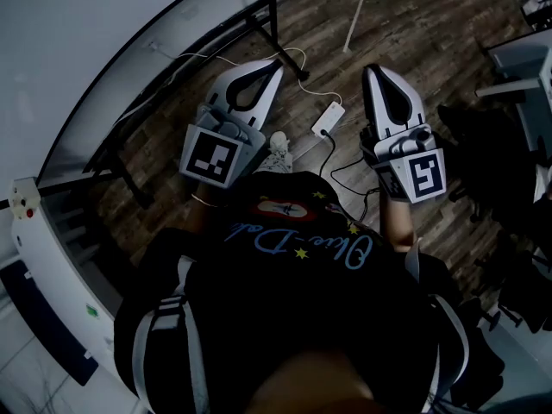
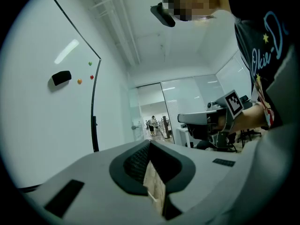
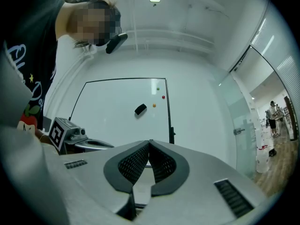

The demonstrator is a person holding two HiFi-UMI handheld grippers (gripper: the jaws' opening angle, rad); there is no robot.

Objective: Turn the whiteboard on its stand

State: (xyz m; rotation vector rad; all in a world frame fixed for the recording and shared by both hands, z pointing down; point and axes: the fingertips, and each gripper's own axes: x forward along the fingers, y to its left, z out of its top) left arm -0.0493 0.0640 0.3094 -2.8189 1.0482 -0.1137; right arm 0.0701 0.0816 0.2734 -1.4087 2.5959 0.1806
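1. Person's black shirt (image 1: 285, 317) fills 6 o'clock in head view.
2. Whiteboard (image 1: 95, 50) stands at 10 o'clock, with a dark stand leg (image 1: 129, 179) below it. It is apart from both grippers. A black eraser (image 3: 140, 109) sits on its face.
3. Left gripper (image 1: 277, 62), 11 o'clock: jaws narrow, tips together, nothing between them.
4. Right gripper (image 1: 373, 69), 1 o'clock: jaws pressed together, empty, held over the wood floor (image 1: 414, 24).
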